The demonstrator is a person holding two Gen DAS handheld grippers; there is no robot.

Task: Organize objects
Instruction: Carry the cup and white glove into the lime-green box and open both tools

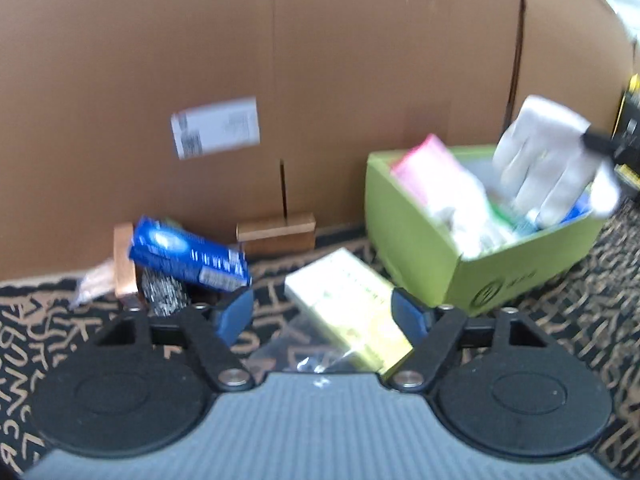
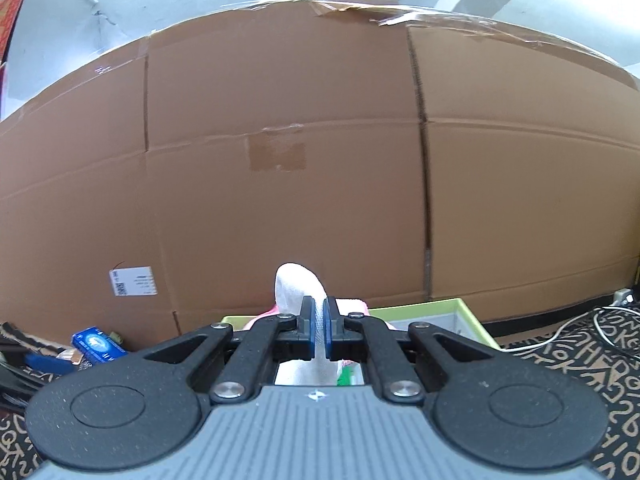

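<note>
— While the white glove [image 1: 548, 160] hangs over the green box [image 1: 424, 256], what grips it?

— The right gripper [image 2: 319, 330] does: its blue pads are pressed together on the glove's cloth, with the glove's end sticking up past the fingertips in the right wrist view.

— What lies inside the green box?

— A pink packet [image 1: 428, 164] leans at its far-left corner, white crumpled material sits in the middle, and bits of green and blue show under the glove. More than that is too blurred to tell.

— And left of the green box?

— A pale yellow box [image 1: 348, 304] lies on the carpet just beside it, between the spread fingers of the left gripper [image 1: 322, 316], whose pads do not press on it. Farther left, a blue carton [image 1: 188, 256] rests tilted on a steel scourer [image 1: 166, 290] and a small wooden block [image 1: 124, 260]. Another wooden block [image 1: 276, 234] stands between the carton and the green box, against the cardboard.

— What surrounds it all?

— A dark carpet [image 1: 576, 300] with tan lettering lies underneath; a tall cardboard wall [image 1: 320, 60] with a white label [image 1: 216, 126] stands behind the green box, and white cables [image 2: 600, 324] trail to its right.
</note>
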